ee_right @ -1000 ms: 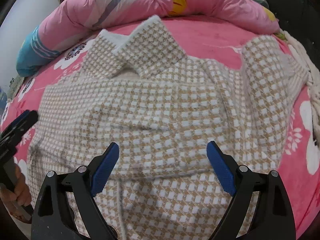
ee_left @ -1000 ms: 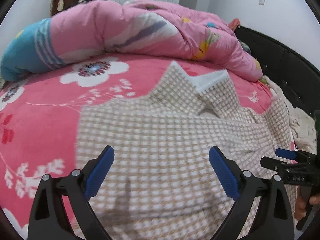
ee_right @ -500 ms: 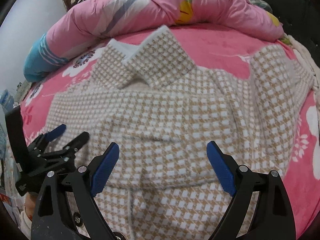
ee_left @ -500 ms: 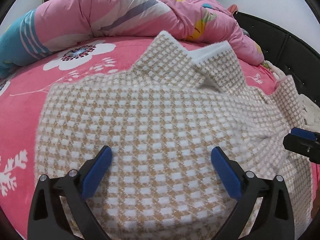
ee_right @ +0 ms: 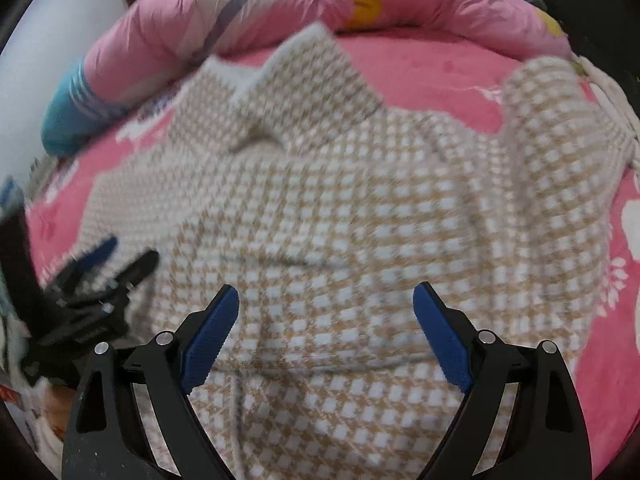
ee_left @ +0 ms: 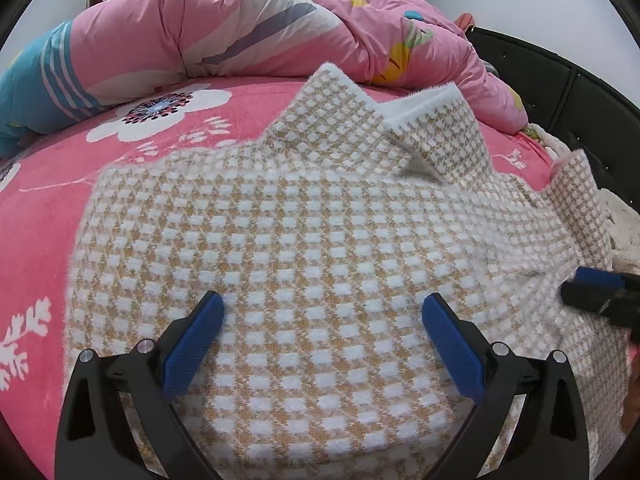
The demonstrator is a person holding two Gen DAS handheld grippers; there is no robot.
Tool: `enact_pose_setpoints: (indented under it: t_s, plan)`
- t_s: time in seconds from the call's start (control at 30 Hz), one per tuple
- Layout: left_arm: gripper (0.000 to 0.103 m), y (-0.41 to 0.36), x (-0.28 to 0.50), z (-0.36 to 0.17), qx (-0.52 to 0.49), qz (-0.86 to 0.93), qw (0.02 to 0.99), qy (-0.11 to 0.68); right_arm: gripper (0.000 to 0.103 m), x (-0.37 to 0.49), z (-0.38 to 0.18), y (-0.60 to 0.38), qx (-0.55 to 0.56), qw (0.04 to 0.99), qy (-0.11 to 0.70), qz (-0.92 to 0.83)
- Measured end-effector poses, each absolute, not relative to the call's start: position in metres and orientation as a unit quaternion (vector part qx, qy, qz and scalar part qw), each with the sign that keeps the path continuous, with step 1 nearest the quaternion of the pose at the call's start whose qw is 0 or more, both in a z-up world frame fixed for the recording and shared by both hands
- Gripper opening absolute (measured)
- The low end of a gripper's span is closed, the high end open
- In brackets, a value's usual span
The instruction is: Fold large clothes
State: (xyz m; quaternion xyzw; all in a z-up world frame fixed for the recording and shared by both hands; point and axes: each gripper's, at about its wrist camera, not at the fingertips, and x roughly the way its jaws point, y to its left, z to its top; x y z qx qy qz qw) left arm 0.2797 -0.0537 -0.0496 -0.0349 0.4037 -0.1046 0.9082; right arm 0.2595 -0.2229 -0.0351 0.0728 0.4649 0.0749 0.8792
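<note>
A large tan-and-white checked garment (ee_left: pixel 320 240) lies spread flat on the pink bed, its collar (ee_left: pixel 384 120) pointing toward the far side. It also fills the right wrist view (ee_right: pixel 360 220), which is blurred. My left gripper (ee_left: pixel 322 320) is open and empty, low over the garment's left part. My right gripper (ee_right: pixel 326 312) is open and empty over the garment's middle. The right gripper's tip shows at the right edge of the left wrist view (ee_left: pixel 596 292). The left gripper shows at the left of the right wrist view (ee_right: pixel 96 276).
A pink floral bedspread (ee_left: pixel 60 200) covers the bed. A rolled pink and blue quilt (ee_left: pixel 240 32) lies along the far side. A black padded bed frame (ee_left: pixel 560 88) runs on the right, with a cream blanket (ee_left: pixel 624 224) beside it.
Both grippers have moved forward and lower over the garment, toward the collar. Both have stayed open. The garment has not visibly shifted.
</note>
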Motion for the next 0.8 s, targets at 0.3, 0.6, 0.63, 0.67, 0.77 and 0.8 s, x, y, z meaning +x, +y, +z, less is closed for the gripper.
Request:
enact_pose_setpoints:
  t_s: [0.3,0.6,0.63,0.67,0.77,0.8]
  plan:
    - [0.098,-0.054,0.279,-0.050,-0.037,-0.104,0.909,0.402,0.085,0.220,0.011,-0.329,0.152,0.899,0.409,0.035]
    - [0.098,-0.054,0.278,-0.050,-0.037,-0.103,0.910,0.400,0.085,0.231,0.014,-0.486,0.327,0.877,0.351,-0.001]
    - [0.098,-0.054,0.278,-0.050,-0.037,-0.102,0.910,0.400,0.085,0.239,0.008,-0.506,0.356,0.868,0.346,-0.004]
    - [0.098,-0.054,0.278,-0.050,-0.037,-0.103,0.910,0.400,0.085,0.243,0.004,-0.516,0.372,0.862,0.344,-0.005]
    - [0.098,-0.054,0.278,-0.050,-0.038,-0.103,0.910,0.399,0.077,0.276,-0.010,-0.551,0.415,0.842,0.346,-0.016]
    - [0.098,-0.054,0.277,-0.050,-0.038,-0.103,0.910,0.399,0.076,0.288,-0.014,-0.560,0.422,0.838,0.345,-0.020]
